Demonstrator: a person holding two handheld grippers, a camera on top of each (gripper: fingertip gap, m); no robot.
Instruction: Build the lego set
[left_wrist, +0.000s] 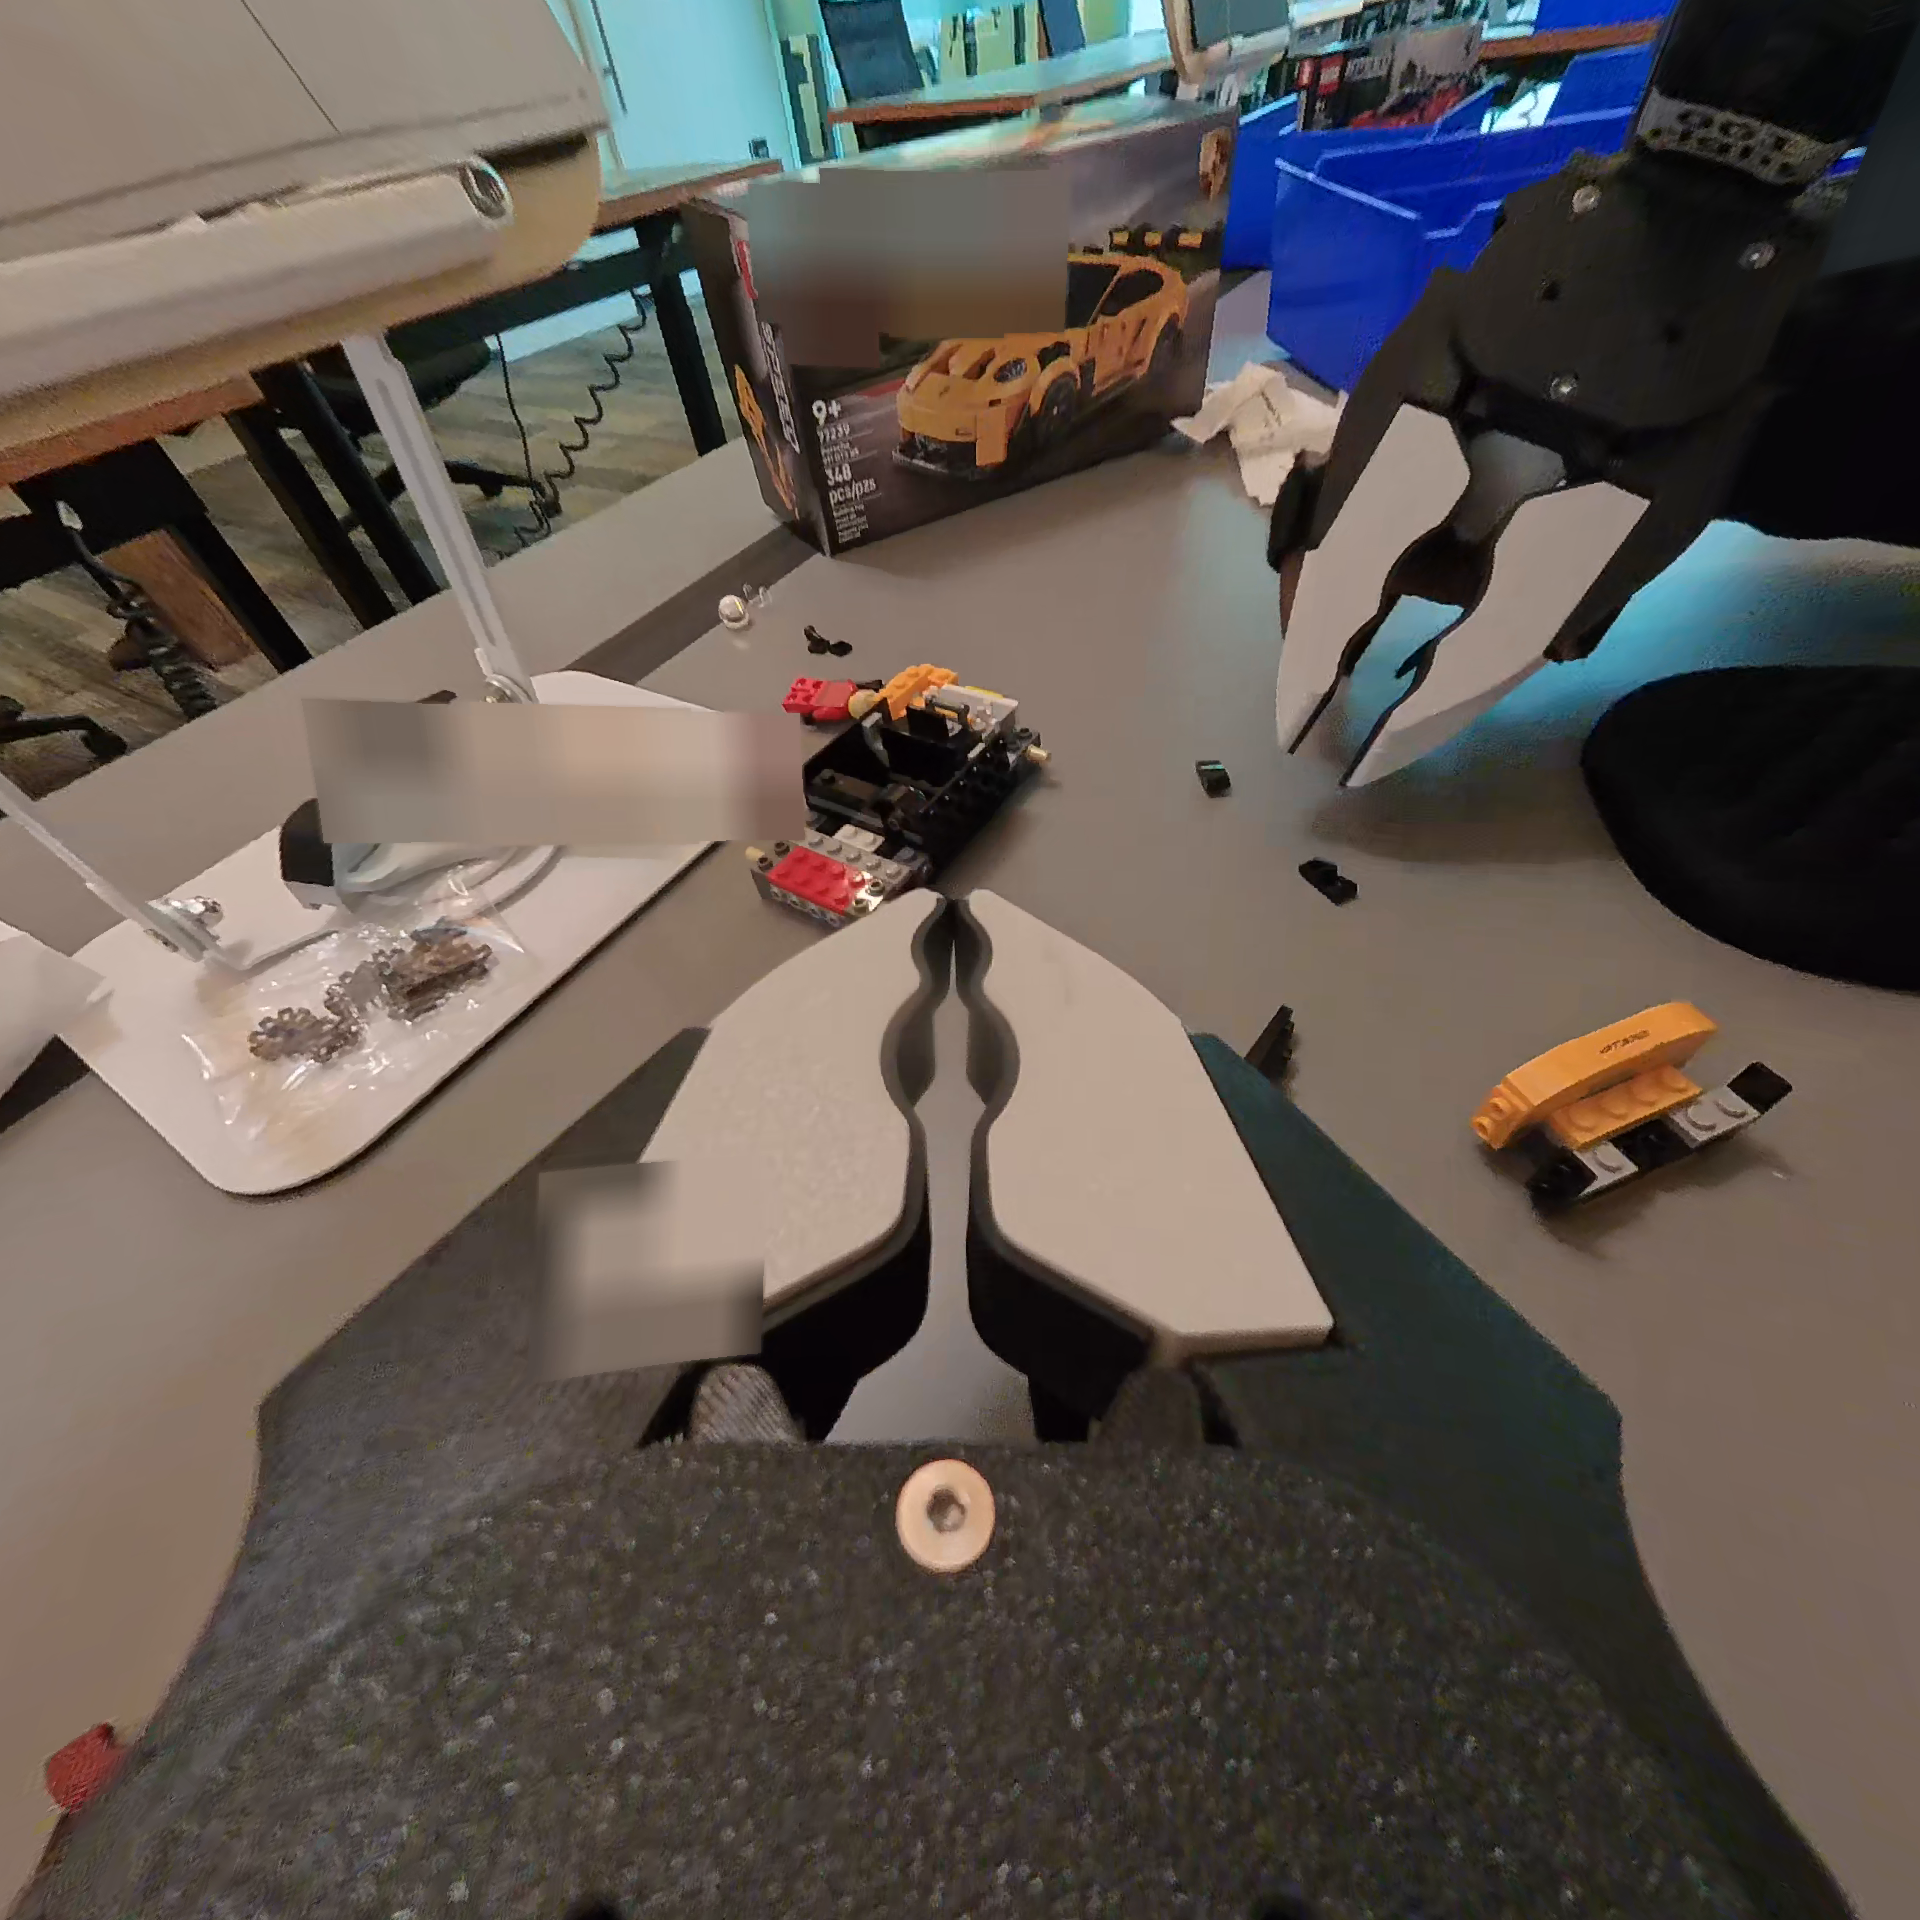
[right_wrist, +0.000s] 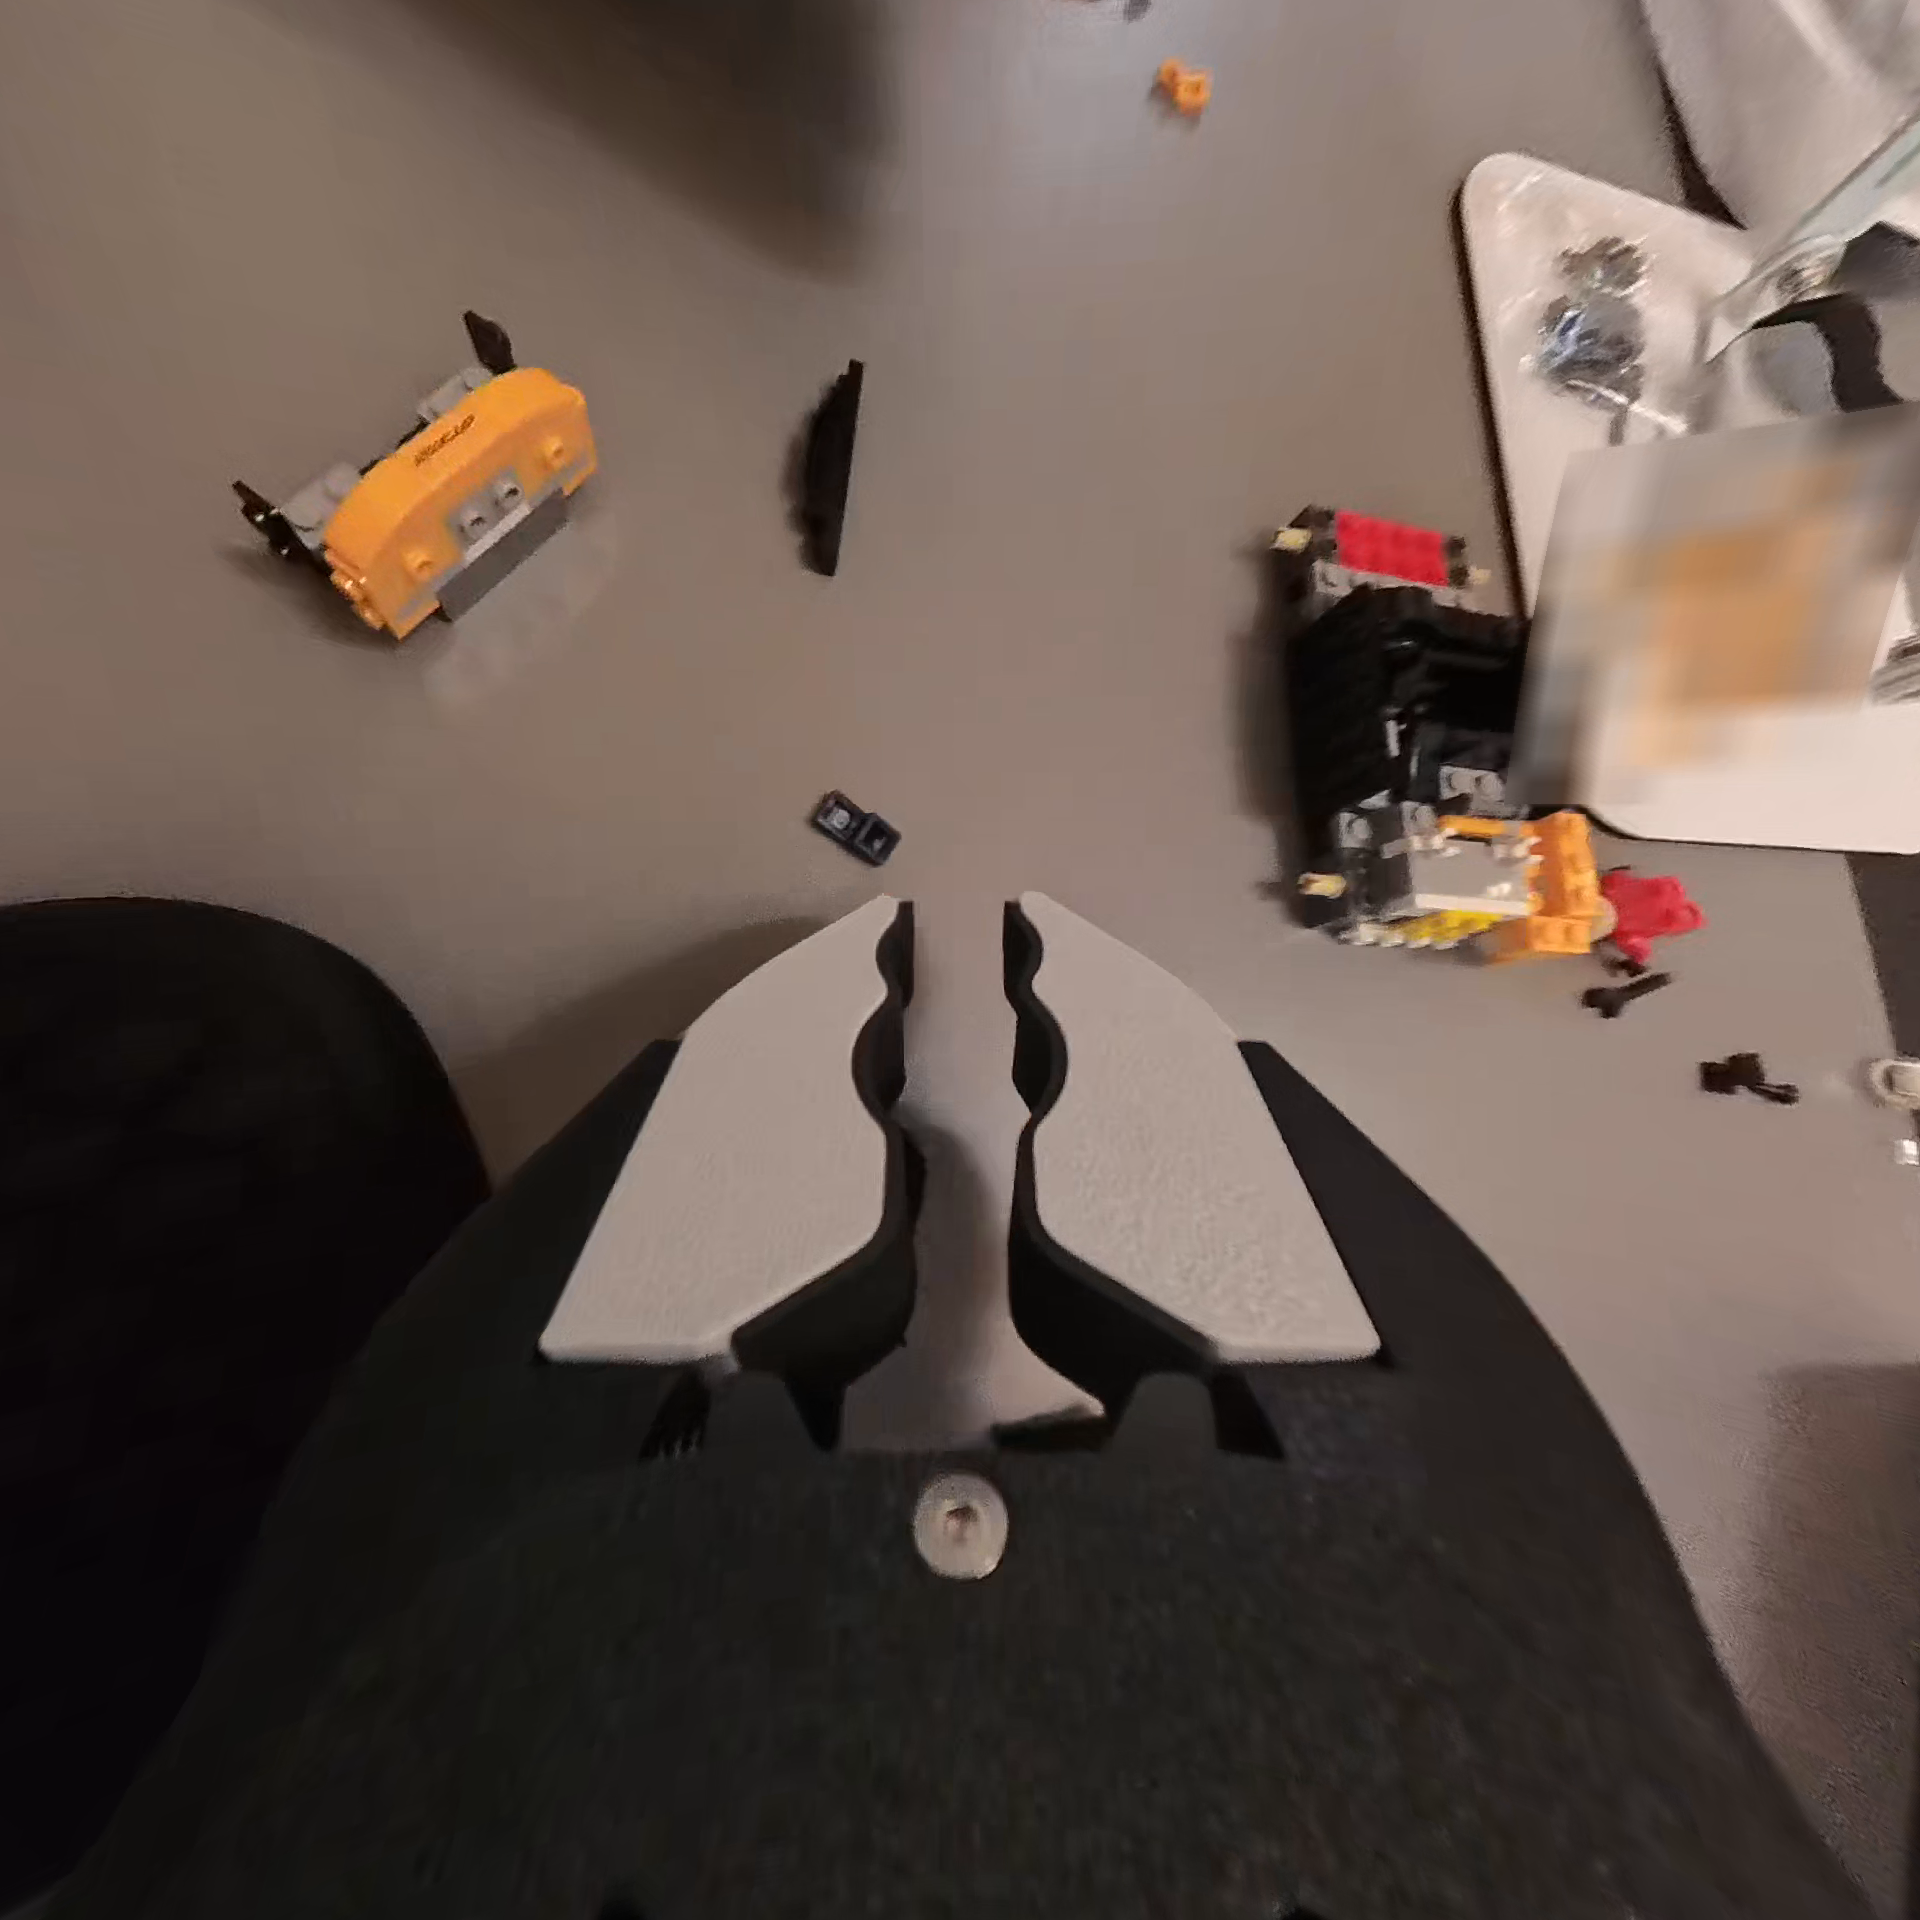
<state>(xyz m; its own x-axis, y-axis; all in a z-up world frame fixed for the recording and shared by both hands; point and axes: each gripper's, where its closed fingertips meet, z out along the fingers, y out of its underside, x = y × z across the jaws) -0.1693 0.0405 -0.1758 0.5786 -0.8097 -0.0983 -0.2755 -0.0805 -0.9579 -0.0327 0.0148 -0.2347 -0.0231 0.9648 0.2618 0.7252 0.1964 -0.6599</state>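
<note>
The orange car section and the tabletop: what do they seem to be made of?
Orange car section: probably hard moulded plastic, smooth and slightly glossy, with round studs and crisp edges. Tabletop: grey and matt with a faint sheen, likely laminate, though the look leaves that open.

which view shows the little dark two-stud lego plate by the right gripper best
The right wrist view: the small dark two-stud plate lies just ahead of the open right gripper, studs visible. In the left wrist view it is a tiny black speck.

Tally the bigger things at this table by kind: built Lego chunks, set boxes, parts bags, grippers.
Built Lego chunks: 2 (black chassis, yellow section)
Set box: 1
Parts bag: 1
Grippers: 2 (left gripper, right gripper)
Total: 6
</note>
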